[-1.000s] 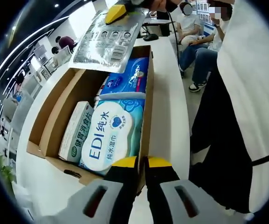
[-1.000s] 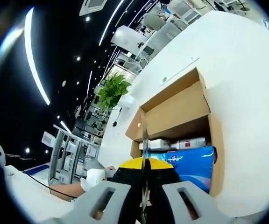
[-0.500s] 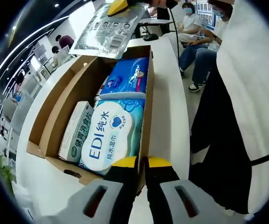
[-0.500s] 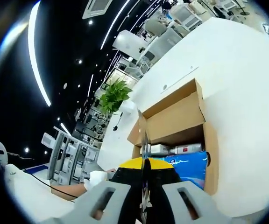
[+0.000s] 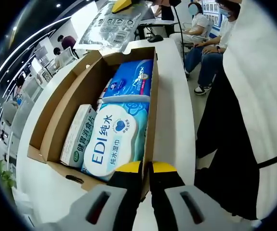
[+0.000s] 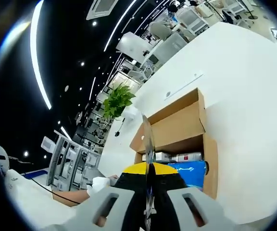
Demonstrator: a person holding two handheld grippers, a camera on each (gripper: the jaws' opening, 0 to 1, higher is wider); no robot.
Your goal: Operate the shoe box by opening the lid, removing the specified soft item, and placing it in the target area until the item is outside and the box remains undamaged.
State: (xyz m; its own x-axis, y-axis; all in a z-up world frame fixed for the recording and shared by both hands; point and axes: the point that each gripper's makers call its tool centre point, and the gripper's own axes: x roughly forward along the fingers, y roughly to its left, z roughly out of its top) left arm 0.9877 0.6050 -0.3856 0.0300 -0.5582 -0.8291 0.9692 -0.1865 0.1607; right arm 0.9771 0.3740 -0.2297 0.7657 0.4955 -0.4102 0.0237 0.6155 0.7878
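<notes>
Open cardboard shoe box on white worktop, EDI wet wipes pack inside, left tongs pressed together at box's near edge, right tongs pinching silver foil pouch above box's far end

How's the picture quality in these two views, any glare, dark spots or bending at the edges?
Left gripper view: evenly lit, the wet wipes pack in the shoe box reads sharply, and the silver packet shows glare. Right gripper view: the dark ceiling has bright light streaks, the white table is nearly blown out, and fisheye bending curves its edge.
</notes>
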